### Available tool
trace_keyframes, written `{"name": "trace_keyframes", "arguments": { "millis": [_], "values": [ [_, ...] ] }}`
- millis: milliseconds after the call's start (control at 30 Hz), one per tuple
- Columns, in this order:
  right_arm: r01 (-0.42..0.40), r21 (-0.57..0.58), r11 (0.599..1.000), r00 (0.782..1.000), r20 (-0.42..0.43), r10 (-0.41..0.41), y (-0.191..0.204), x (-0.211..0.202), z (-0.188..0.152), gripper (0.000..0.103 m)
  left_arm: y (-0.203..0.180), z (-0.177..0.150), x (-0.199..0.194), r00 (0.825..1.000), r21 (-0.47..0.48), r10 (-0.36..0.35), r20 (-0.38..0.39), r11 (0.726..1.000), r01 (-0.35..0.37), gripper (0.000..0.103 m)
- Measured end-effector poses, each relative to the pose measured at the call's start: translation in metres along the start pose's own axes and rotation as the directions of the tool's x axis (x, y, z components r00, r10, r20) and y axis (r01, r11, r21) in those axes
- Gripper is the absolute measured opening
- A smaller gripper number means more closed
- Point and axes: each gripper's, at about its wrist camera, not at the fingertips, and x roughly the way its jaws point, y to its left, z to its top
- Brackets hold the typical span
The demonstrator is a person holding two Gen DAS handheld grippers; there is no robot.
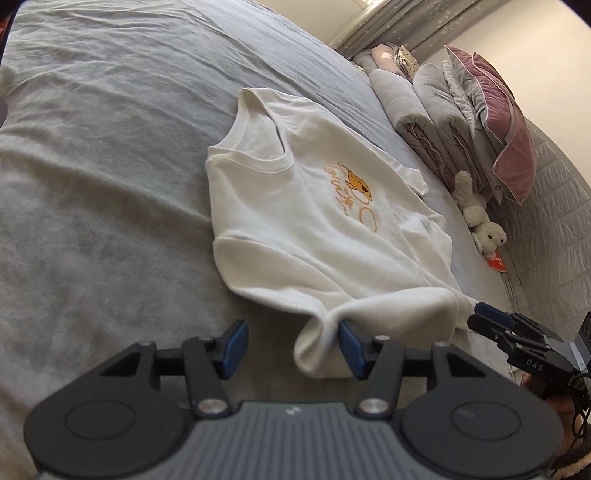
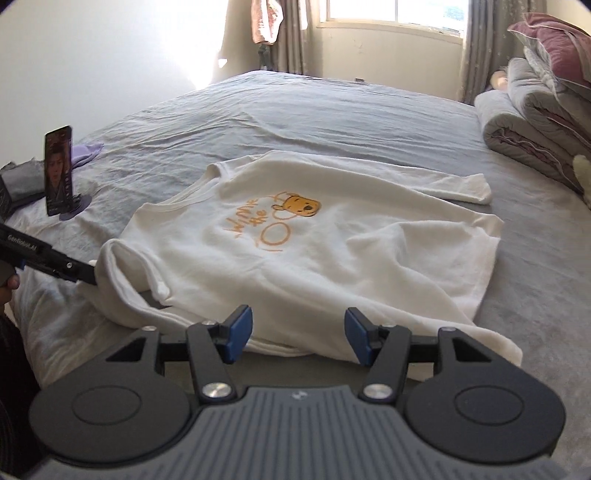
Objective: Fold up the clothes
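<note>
Sweatshirt (image 2: 332, 258) flat on bed (image 2: 332, 110) | left claw (image 1: 291, 345) agape | right claw (image 2: 299, 338) agape

White long-sleeved top (image 2: 303, 254) with orange bear print, spread face-up, rumpled, on bed

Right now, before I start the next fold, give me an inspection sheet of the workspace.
Surface: grey bed sheet, wrinkled.
Job's things: white sweatshirt lying front up with an orange bear print, near edge bunched; one sleeve spread out toward the bedding.
Clutter: phone on a stand; lilac cloth; plush toy.
Grippers: left gripper open, a fold of the sweatshirt lying against one finger; right gripper open over the near hem, gripping nothing.
Cables: dark cable behind the right gripper.
Surroundings: rolled quilts and a pink pillow at the headboard; window with curtains.
</note>
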Motion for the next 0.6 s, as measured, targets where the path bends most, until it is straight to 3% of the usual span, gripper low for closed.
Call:
{"name": "trace_keyframes", "arguments": {
  "millis": [133, 267, 333, 367, 400, 500, 600],
  "values": [
    [0.146, 0.181, 0.973, 0.989, -0.042, -0.141, -0.050, 0.010, -0.005, 0.059, 0.001, 0.009, 0.015, 0.999, -0.081, 0.020, 0.027, 0.997, -0.018, 0.054],
    [0.203, 0.253, 0.946, 0.966, -0.212, -0.151, -0.074, 0.036, -0.022, 0.059, 0.001, 0.017, 0.025, 0.997, -0.159, 0.046, 0.068, 0.987, -0.035, 0.052],
    [0.213, 0.233, 0.949, 0.956, -0.248, -0.153, -0.072, 0.043, -0.025, 0.052, 0.000, 0.019, 0.031, 0.993, -0.188, 0.078, 0.088, 0.980, -0.060, 0.042],
    [0.217, 0.212, 0.953, 0.954, -0.254, -0.161, -0.069, 0.044, -0.025, 0.035, -0.002, 0.020, 0.033, 0.991, -0.190, 0.097, 0.095, 0.979, -0.078, 0.021],
    [0.209, 0.214, 0.954, 0.954, -0.257, -0.151, -0.067, 0.044, -0.024, 0.019, -0.004, 0.021, 0.035, 0.988, -0.186, 0.117, 0.101, 0.978, -0.097, 0.019],
    [0.173, 0.241, 0.955, 0.957, -0.272, -0.105, -0.066, 0.039, -0.023, 0.011, -0.016, 0.026, 0.034, 0.974, -0.138, 0.183, 0.132, 0.977, -0.165, 0.017],
    [0.118, 0.256, 0.959, 0.960, -0.276, -0.045, -0.062, 0.027, -0.022, 0.010, -0.031, 0.036, 0.022, 0.941, -0.058, 0.260, 0.215, 0.966, -0.254, 0.017]
  ]
}}
